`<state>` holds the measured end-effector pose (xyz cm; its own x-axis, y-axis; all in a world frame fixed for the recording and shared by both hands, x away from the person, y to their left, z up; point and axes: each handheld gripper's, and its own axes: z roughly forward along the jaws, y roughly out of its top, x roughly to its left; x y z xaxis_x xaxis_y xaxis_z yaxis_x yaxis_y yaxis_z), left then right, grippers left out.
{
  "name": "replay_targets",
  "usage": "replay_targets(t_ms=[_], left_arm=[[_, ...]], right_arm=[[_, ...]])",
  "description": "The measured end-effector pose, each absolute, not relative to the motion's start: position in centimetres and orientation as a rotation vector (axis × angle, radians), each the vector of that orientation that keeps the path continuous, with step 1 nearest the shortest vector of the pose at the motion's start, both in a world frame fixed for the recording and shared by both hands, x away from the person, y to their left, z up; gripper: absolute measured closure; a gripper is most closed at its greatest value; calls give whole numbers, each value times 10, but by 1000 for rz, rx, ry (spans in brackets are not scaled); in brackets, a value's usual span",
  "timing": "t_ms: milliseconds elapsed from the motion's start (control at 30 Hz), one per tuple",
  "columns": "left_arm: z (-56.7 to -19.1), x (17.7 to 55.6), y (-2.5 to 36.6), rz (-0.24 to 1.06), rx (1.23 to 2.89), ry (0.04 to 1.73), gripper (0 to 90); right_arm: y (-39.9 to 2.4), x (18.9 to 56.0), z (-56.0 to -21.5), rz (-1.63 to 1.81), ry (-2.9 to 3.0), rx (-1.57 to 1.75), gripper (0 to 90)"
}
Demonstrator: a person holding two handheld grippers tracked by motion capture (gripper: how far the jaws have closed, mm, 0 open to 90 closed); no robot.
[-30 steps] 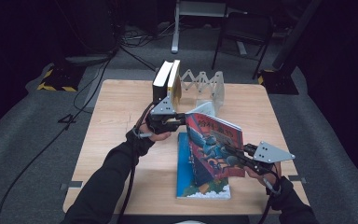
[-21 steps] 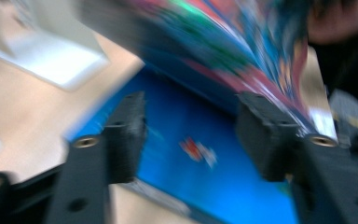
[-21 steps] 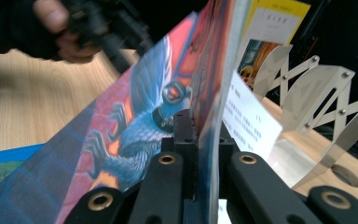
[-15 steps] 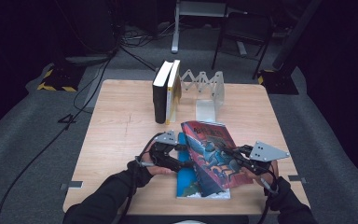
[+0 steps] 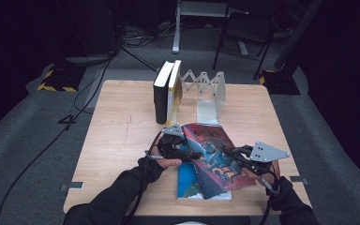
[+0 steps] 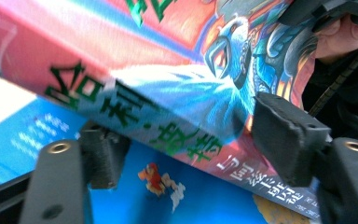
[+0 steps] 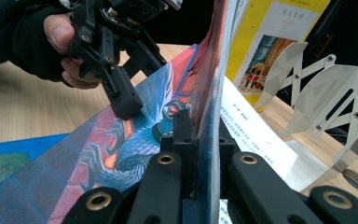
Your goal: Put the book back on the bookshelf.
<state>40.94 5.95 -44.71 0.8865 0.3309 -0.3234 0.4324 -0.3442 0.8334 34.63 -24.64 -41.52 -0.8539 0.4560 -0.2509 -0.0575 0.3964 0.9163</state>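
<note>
Square light-wood tabletop [image 5: 122,122], visible grain, standing on grey carpet in a dark room; cables run over the floor at left, yellow-black hazard blocks by the far corners, chair legs and a white stand behind.

Far edge, near centre: two hardbacks [image 5: 167,91] upright, one black-spined, one yellow, leaning against a folding metal book rack [image 5: 209,89], zigzag sheet-metal dividers with rivets and a flat base plate.

Near edge, centre-right: red book [image 5: 215,157], glossy cover with a blue phoenix and green characters on the spine, held tilted over a flat blue book [image 5: 187,180] lying on the tabletop.

Right gripper [image 7: 200,140] has its jaws pressed tight, pinching the front cover of the red book, which stands up on edge between them. Left gripper [image 5: 187,153] is at the book's spine side; its jaws have just been closing but are still spread, one pad under the spine, the other above the cover, not clearly pressing. Gloved hands, black sleeves come in from the near edge.
</note>
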Motion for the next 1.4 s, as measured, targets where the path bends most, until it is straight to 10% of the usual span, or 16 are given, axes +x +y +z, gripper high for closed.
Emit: replay_targets(t_ms=[700, 1167, 1400], left_arm=[[-366, 377, 66, 314, 1903, 245, 683], [-377, 358, 72, 283, 1855, 209, 718], [-392, 357, 73, 269, 1866, 219, 713]], right_arm=[[-257, 341, -397, 1530, 2082, 307, 774], [-285, 349, -412, 1477, 2065, 608, 388], [-273, 358, -422, 1484, 2155, 585, 374]])
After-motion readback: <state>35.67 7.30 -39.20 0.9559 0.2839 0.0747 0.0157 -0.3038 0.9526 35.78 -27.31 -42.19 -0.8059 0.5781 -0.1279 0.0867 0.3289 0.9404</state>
